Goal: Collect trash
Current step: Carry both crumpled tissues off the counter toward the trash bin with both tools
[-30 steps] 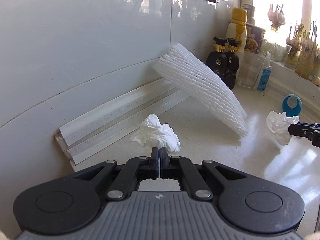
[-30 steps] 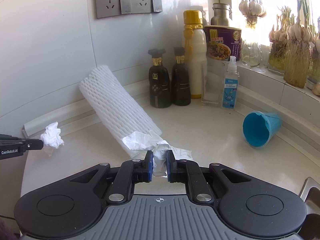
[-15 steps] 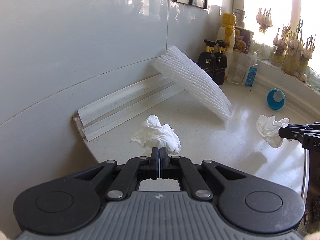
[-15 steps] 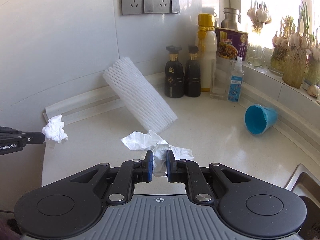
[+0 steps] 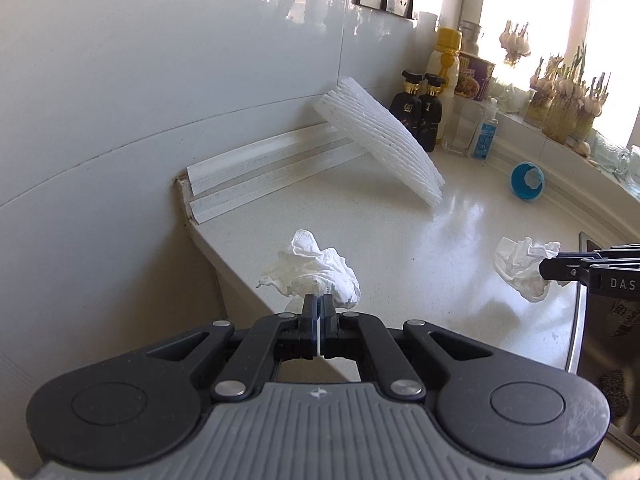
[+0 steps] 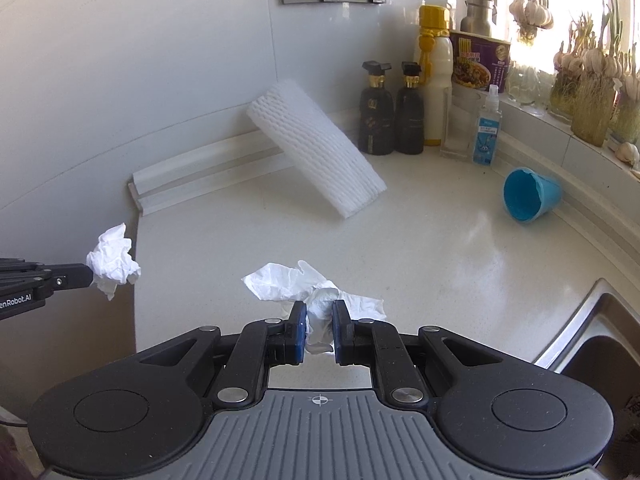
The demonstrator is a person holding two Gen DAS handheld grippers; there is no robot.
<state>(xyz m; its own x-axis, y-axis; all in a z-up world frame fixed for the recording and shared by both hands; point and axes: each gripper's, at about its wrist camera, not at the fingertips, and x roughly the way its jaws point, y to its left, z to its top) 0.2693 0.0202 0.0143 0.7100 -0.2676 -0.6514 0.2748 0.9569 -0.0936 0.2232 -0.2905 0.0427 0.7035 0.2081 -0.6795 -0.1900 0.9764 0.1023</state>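
Carry step in hand: left gripper (image 5: 319, 307) and right gripper (image 6: 319, 322) are each clamped on a crumpled tissue (image 5: 316, 268) (image 6: 316, 292) above the countertop (image 6: 420, 248); foam sheet (image 6: 316, 156) and blue cup (image 6: 530, 196) remain beyond; next, I judge, a bin, unseen.

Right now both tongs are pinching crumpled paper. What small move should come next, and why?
Probably carry both wads on toward a bin. None is in view, so the direction is a guess. The left tongs are shut on one tissue, the right tongs on another tissue, both held off the counter. The foam sheet and blue cup still lie there.
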